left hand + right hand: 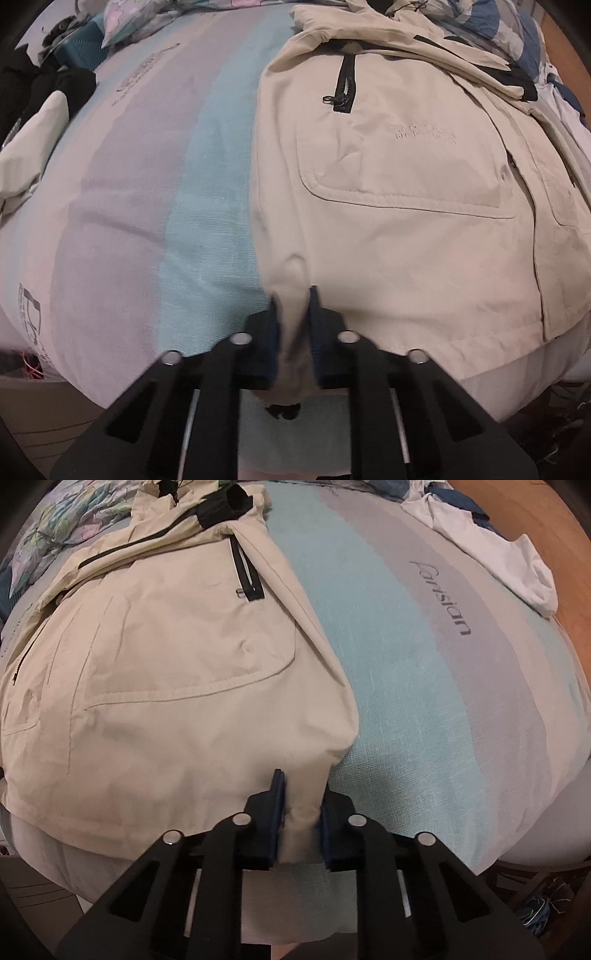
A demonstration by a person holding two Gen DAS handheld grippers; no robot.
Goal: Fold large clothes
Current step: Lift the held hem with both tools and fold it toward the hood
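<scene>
A beige jacket [388, 206] with black zippers and flap pockets lies face up on the striped bed, its sleeves folded across the top. My left gripper [293, 295] is shut on the jacket's bottom left hem corner. In the right wrist view the same jacket [166, 657] fills the left half. My right gripper [301, 782] is shut on its bottom right hem corner, near the bed's front edge.
The bed sheet [155, 192] has pale blue, grey and cream stripes with printed lettering [443, 598]. Dark and beige clothes [48, 103] are piled at far left. A white garment [491, 554] lies at back right beside a wooden surface [569, 590]. Floral bedding [66, 520] lies at the head.
</scene>
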